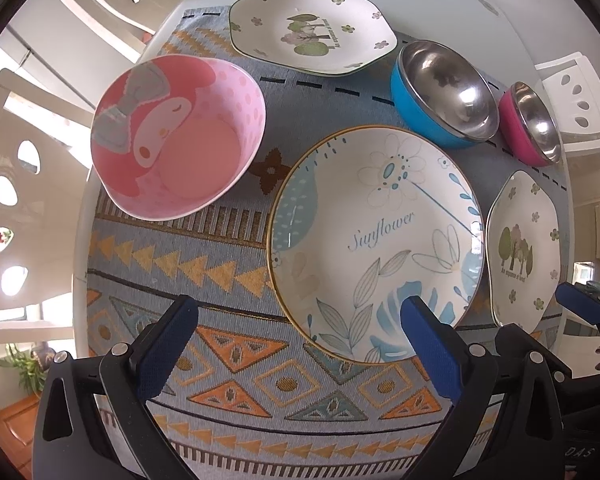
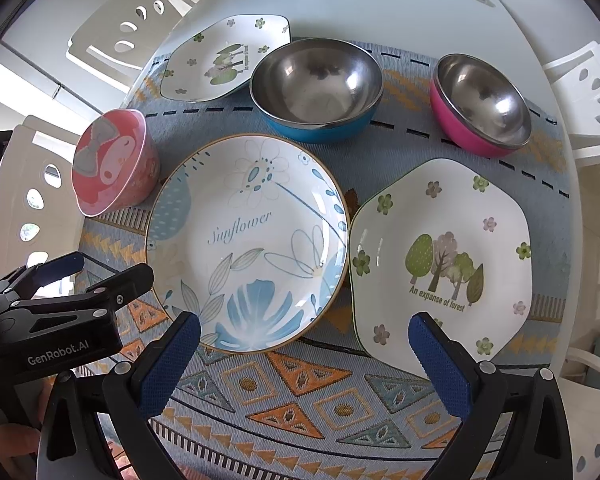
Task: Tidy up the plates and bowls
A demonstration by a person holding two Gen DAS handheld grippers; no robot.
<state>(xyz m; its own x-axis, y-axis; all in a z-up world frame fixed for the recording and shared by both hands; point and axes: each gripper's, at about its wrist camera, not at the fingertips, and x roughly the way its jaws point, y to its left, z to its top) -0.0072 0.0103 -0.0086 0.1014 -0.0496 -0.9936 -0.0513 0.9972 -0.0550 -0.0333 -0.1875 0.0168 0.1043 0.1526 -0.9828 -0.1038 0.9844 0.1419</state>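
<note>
A round Sunflower plate (image 1: 376, 240) (image 2: 244, 240) lies mid-cloth. One hexagonal forest plate (image 2: 440, 260) (image 1: 524, 248) lies to its right, and another (image 1: 312, 28) (image 2: 224, 60) sits at the back. A pink cartoon bowl (image 1: 178, 136) (image 2: 112, 164) stands to the left. Behind are a blue steel bowl (image 1: 444, 92) (image 2: 316, 88) and a pink steel bowl (image 1: 532, 124) (image 2: 480, 104). My left gripper (image 1: 300, 340) (image 2: 96, 276) hovers open, its right finger over the Sunflower plate's near rim. My right gripper (image 2: 304, 340) (image 1: 548, 320) is open and empty, straddling the gap between the two near plates.
A patterned blue and orange cloth (image 2: 300, 400) covers a round white table (image 2: 340, 0). White chairs with oval cut-outs stand around it: back left (image 2: 128, 28), left (image 1: 12, 184) and right (image 2: 588, 92). A hand (image 2: 4, 440) holds the left gripper.
</note>
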